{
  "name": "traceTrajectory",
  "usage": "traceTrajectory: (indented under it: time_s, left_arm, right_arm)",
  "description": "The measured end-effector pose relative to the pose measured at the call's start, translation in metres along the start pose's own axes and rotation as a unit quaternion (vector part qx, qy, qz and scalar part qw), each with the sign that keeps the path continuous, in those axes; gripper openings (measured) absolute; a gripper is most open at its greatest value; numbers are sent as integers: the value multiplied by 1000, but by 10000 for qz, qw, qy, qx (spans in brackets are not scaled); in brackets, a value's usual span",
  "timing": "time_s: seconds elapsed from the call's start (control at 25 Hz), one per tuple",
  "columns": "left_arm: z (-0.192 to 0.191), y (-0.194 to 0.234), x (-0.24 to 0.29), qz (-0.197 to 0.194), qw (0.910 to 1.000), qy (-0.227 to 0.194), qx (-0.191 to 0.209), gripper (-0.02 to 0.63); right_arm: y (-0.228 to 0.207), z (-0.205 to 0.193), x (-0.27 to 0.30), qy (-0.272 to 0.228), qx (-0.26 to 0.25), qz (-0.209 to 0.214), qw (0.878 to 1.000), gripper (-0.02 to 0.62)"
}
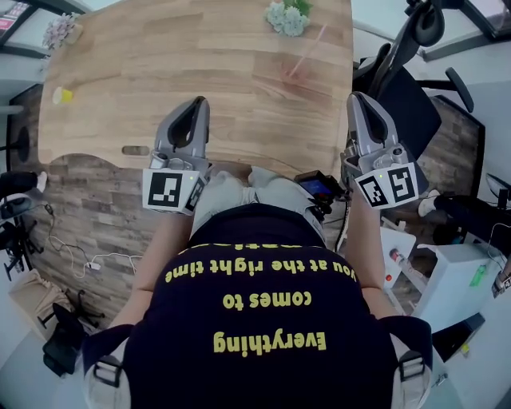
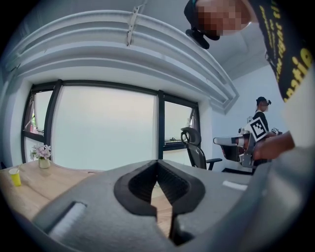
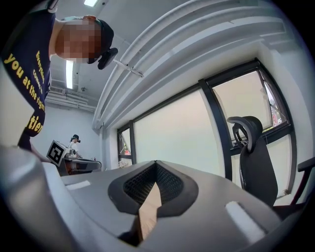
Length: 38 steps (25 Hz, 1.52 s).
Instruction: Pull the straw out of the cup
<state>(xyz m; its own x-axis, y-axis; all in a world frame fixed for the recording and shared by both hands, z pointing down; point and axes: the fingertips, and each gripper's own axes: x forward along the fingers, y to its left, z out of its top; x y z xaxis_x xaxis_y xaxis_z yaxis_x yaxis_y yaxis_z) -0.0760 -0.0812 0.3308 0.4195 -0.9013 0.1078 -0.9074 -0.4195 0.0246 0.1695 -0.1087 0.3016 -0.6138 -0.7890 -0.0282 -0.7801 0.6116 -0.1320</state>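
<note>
In the head view a pink straw (image 1: pixel 310 49) leans out of a faint see-through cup (image 1: pixel 292 74) on the far right part of the wooden table (image 1: pixel 200 64). My left gripper (image 1: pixel 197 104) hovers at the table's near edge, well short of the cup, its jaws shut with nothing in them. My right gripper (image 1: pixel 357 99) is held past the table's right edge, level with the left one, also shut and empty. In the left gripper view the gripper (image 2: pixel 157 162) has its tips touching. In the right gripper view the gripper (image 3: pixel 156 163) is shut too; neither shows the cup.
A small yellow cup (image 1: pixel 62 95) stands at the table's left edge, also the yellow cup (image 2: pixel 15 176). Flower vases stand at the far side (image 1: pixel 287 16) and far left corner (image 1: pixel 60 30). An office chair (image 1: pixel 407 80) is right of the table. Another person (image 2: pixel 261 115) stands in the background.
</note>
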Motion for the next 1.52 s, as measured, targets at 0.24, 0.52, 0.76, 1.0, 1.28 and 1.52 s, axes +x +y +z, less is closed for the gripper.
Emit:
traceTrajectory:
  time_s: [0.24, 0.52, 0.76, 1.0, 1.28, 1.52]
  left_arm:
    - [3, 2, -8, 259, 9997, 12, 20, 0]
    - [-4, 5, -3, 489, 9987, 151, 35, 0]
    - [-10, 10, -2, 550, 9983, 174, -45, 0]
    - [-13, 13, 8, 469, 9987, 163, -118, 0]
    - [-14, 19, 23, 293, 9994, 185, -92, 0]
    - [-13, 26, 41, 112, 9997, 194, -108, 0]
  right_arm:
    - [0, -3, 4, 5, 95, 251, 9996, 6]
    - [-13, -14, 10, 61, 226, 438, 9988, 6]
    - [-12, -21, 12, 165, 279, 470, 9984, 6]
    - [-15, -25, 13, 237, 287, 422, 9984, 6]
    - [-14, -27, 24, 173, 376, 319, 9986, 6]
    - [-23, -29, 35, 163, 420, 152, 9989, 6]
